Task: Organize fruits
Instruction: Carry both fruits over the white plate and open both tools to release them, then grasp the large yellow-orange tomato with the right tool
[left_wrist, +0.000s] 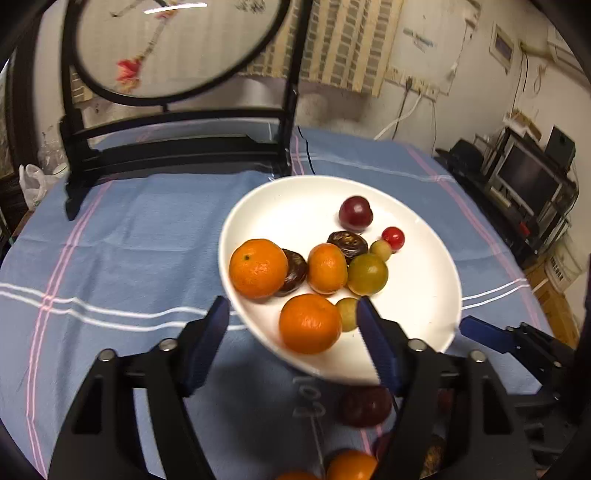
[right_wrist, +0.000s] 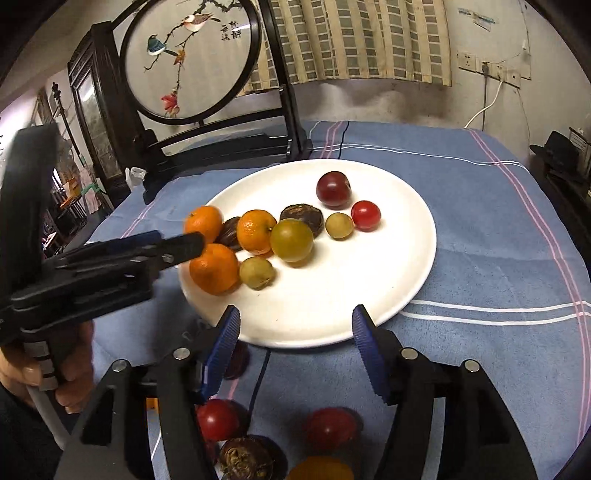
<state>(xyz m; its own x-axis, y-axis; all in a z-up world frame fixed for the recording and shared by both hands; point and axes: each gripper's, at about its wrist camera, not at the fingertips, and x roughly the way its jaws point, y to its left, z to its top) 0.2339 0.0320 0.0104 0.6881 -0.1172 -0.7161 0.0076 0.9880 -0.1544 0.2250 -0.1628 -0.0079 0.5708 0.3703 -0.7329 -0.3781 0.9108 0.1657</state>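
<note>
The white plate (right_wrist: 388, 295) sits on the blue-clothed worktop (right_wrist: 498, 240), and most of the fruit is bunched on its left half: three oranges, with the nearest orange (right_wrist: 213, 268) at about eight o'clock, a big green plum (right_wrist: 291, 240) near the centre, a dark red plum (right_wrist: 333, 188) up at twelve and a small red tomato (right_wrist: 365, 215) just beside it at one. Two wrinkled dark fruits are wedged between the oranges, touching them.

The oranges look firm and light, with a dimpled skin that should hold well; I would take one across its widest part. The plums and the tomato are smooth, slippery and easily bruised, so they want a gentle squeeze at the middle. With everything packed so close, a finger could nudge a neighbour and set it rolling.

The left gripper (left_wrist: 291, 317) hangs released over the plate's near-left edge, straddling the nearest orange without pressing it. The right gripper (right_wrist: 295, 325) is likewise spread and empty above the plate's near rim.

More fruit lies off the plate at six o'clock, under the grippers: a loose red fruit (right_wrist: 330, 428) and what may be a walnut (right_wrist: 245, 459), half hidden and blurred.
</note>
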